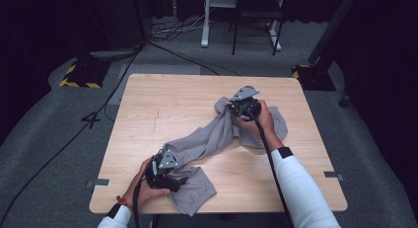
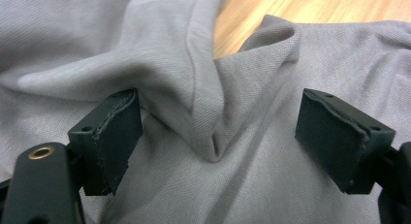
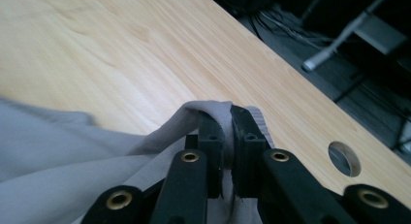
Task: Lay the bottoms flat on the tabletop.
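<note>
Right tool (image 3: 227, 136): jaws pressed together, pinching a fold of grey fabric at the far right of the surface, gripped by a hand with a white sleeve behind it. Same tool (image 1: 245, 107) seen from above with its grey three-cornered plate on top and a black cable trailing back along the forearm.

Left tool (image 2: 218, 132): jaws spread wide, standing on either side of a raised crease in the cloth, left pad touching the fabric, right pad apart from the crease. From above, low at the near left (image 1: 170, 176), resting on the cloth, held by the other hand.

Grey garment (image 1: 212, 136): crumpled, stretched in a twisted band from the near left tool diagonally up to the far right tool, with one flap spread flat near the front edge and another part lying under and beside the right hand. Close up, a fine knit weave (image 2: 145, 35), with a seamed edge running down into the crease.

Light wooden surface (image 1: 162, 104): bare on the far left; a round hole (image 3: 344, 158) near its edge beside the right tool.

Beyond: grey carpet, cables, a white stand leg.
</note>
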`<state>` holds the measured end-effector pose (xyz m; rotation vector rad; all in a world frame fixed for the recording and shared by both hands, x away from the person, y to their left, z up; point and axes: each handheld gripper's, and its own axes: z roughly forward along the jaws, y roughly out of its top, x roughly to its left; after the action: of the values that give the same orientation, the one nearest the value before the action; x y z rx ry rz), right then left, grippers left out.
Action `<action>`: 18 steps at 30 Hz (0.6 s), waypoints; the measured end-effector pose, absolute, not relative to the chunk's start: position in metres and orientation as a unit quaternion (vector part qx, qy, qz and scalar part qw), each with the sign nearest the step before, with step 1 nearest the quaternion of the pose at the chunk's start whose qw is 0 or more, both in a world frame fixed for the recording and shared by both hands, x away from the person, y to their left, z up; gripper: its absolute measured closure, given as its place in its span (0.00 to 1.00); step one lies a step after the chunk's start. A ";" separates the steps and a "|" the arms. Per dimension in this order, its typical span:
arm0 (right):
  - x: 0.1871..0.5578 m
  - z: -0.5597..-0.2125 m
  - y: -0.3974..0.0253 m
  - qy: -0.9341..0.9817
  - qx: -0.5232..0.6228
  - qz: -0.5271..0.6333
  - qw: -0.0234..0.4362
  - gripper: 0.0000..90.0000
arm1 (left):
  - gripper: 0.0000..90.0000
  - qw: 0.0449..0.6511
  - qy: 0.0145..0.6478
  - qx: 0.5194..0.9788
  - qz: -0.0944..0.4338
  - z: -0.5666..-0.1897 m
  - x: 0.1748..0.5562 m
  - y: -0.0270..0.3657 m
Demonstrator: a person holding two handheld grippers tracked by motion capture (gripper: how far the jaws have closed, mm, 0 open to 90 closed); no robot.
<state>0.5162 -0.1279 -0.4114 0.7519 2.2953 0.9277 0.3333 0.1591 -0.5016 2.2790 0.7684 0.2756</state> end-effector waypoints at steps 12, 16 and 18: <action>0.453 -0.416 -0.154 0.841 0.255 0.441 0.184 0.53 | 0.18 0.354 0.302 0.878 0.109 -0.502 0.333 0.156; 0.427 -0.448 -0.158 0.872 0.237 0.396 0.167 0.50 | 0.18 0.356 0.301 0.878 0.109 -0.503 0.334 0.156; 0.431 -0.461 -0.162 0.875 0.256 0.382 0.152 0.46 | 0.18 0.356 0.300 0.878 0.110 -0.503 0.334 0.156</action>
<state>0.4310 -0.1620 -0.4613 0.7355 2.5112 1.0973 0.3345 0.1563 -0.5028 2.2680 0.7737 0.2829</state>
